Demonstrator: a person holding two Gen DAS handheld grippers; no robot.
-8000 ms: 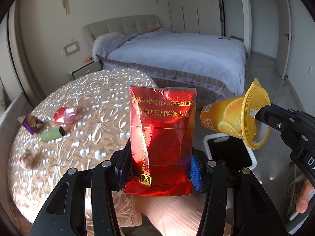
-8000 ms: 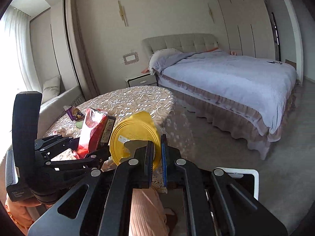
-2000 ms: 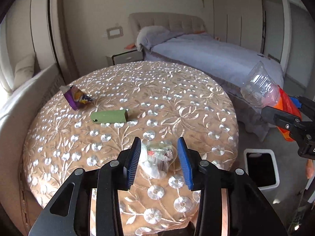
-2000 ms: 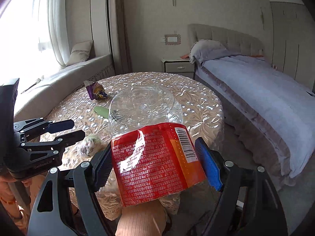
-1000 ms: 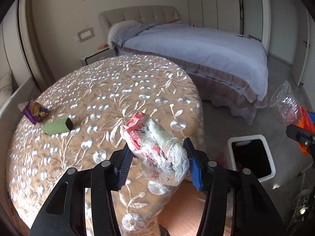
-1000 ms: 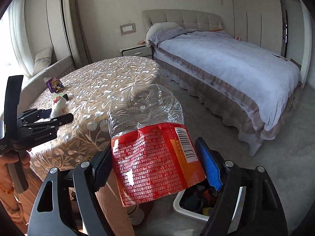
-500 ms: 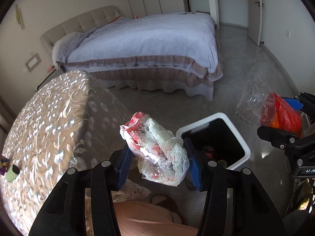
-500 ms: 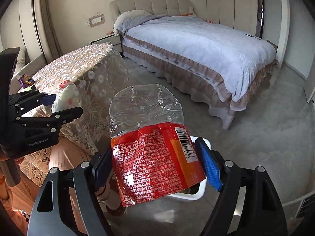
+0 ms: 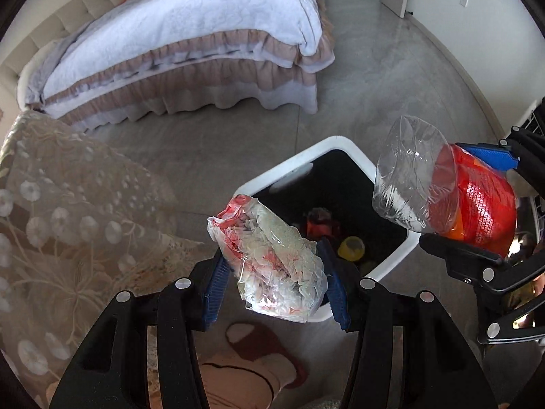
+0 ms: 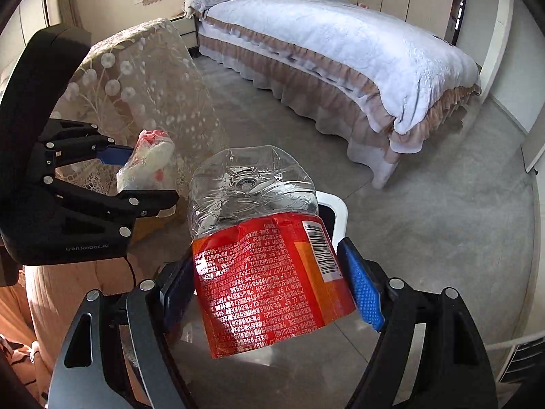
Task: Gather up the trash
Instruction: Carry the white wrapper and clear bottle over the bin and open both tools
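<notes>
My left gripper point(image 9: 272, 283) is shut on a crumpled clear plastic bag point(image 9: 269, 259) with red and white scraps inside, held above the near rim of a white trash bin point(image 9: 340, 143) with a black liner. The bin holds a red pack point(image 9: 318, 226) and a yellow cup point(image 9: 351, 248). My right gripper point(image 10: 269, 293) is shut on a crushed clear plastic bottle point(image 10: 269, 272) with a red label. It shows over the bin's right side in the left wrist view point(image 9: 442, 194). The left gripper point(image 10: 112, 177) and its bag point(image 10: 146, 163) show at the left.
A round table with a beige embroidered cloth point(image 9: 51, 221) stands left of the bin. A bed with a pale blue cover point(image 9: 190, 30) lies beyond. The floor point(image 9: 374, 78) is grey. A slippered foot point(image 9: 259, 344) is below the left gripper.
Both grippers have swung away from the table and down over the trash bin, each still holding its item. The bin now fills the middle of the left wrist view.
</notes>
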